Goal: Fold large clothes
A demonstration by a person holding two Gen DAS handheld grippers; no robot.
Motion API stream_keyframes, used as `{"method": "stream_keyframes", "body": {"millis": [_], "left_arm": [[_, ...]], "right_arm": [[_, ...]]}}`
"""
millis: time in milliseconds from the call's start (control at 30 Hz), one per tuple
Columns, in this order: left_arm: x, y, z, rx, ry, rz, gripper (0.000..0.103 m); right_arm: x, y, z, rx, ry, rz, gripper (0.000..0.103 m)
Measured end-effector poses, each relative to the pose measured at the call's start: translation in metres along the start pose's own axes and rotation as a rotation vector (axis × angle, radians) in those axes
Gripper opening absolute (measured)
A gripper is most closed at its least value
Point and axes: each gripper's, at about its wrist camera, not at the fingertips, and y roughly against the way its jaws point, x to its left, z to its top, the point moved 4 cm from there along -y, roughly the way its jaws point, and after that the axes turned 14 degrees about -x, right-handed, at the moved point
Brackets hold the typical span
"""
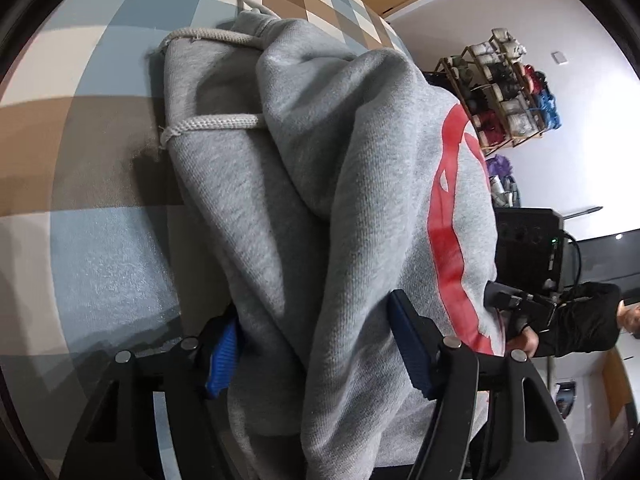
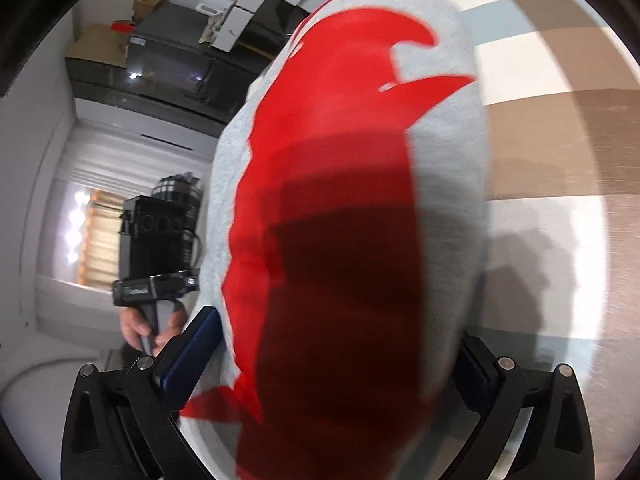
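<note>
I have the grey hoodie [image 1: 304, 208] bunched into a thick bundle over the checked cloth [image 1: 80, 120] of the table, its red print [image 2: 332, 184] turned toward my right side. My left gripper [image 1: 320, 344] straddles the near end of the bundle: the blue pads [image 1: 222, 350] stand on either side of the fleece, but I cannot tell whether they are pressing it or merely flanking it. My right gripper [image 2: 332, 356] has its jaws spread as wide as they go around the printed part; the fabric fills the gap, yet the pads look clear of it, so I judge that side released.

The white drawstring [image 1: 212, 122] trails loose over the hood edge. To finish this fold cleanly, I should lower the bundle flat onto the cloth, keep the print side uppermost, tuck the cord inside, and let go only when the layers lie even.
</note>
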Motion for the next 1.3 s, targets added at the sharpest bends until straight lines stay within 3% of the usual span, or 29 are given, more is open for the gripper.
{"method": "stream_keyframes", "body": {"millis": [100,167,433,467,567,667,733,800,900,1300], "left_arm": [[0.012,0.007,-0.001,-0.001,0.031,-0.06,0.055],[0.013,0.01,0.0,-0.003,0.028,-0.08,0.051],[-0.008,0.009,-0.023,0.055,-0.077,-0.085,0.046],[-0.009,0.008,-0.026,0.057,-0.075,-0.082,0.048],[-0.009,0.0,-0.021,0.051,-0.073,-0.03,0.071],[-0.008,-0.004,-0.017,0.046,-0.074,-0.044,0.071],[-0.008,-0.005,-0.019,0.052,-0.09,-0.079,0.065],[-0.006,-0.002,-0.02,0.062,-0.081,-0.105,0.049],[-0.009,0.005,-0.013,0.059,-0.08,-0.136,0.038],[-0.035,0.001,-0.009,0.029,-0.138,-0.151,0.035]], "right_arm": [[0.006,0.001,-0.001,-0.031,0.018,0.018,0.096],[0.01,0.01,-0.002,-0.053,0.034,0.028,0.081],[0.024,0.031,-0.028,-0.048,0.101,0.001,0.075],[0.025,0.032,-0.031,-0.047,0.104,-0.004,0.075],[0.022,0.03,-0.029,-0.053,0.094,-0.006,0.075],[0.023,0.025,-0.023,-0.069,0.065,-0.013,0.076],[0.028,0.025,-0.025,-0.09,0.075,-0.017,0.076],[0.028,0.03,-0.029,-0.114,0.064,-0.007,0.075],[0.029,0.039,-0.032,-0.155,0.043,0.03,0.071],[0.035,0.066,-0.027,-0.24,0.06,0.082,0.064]]}}
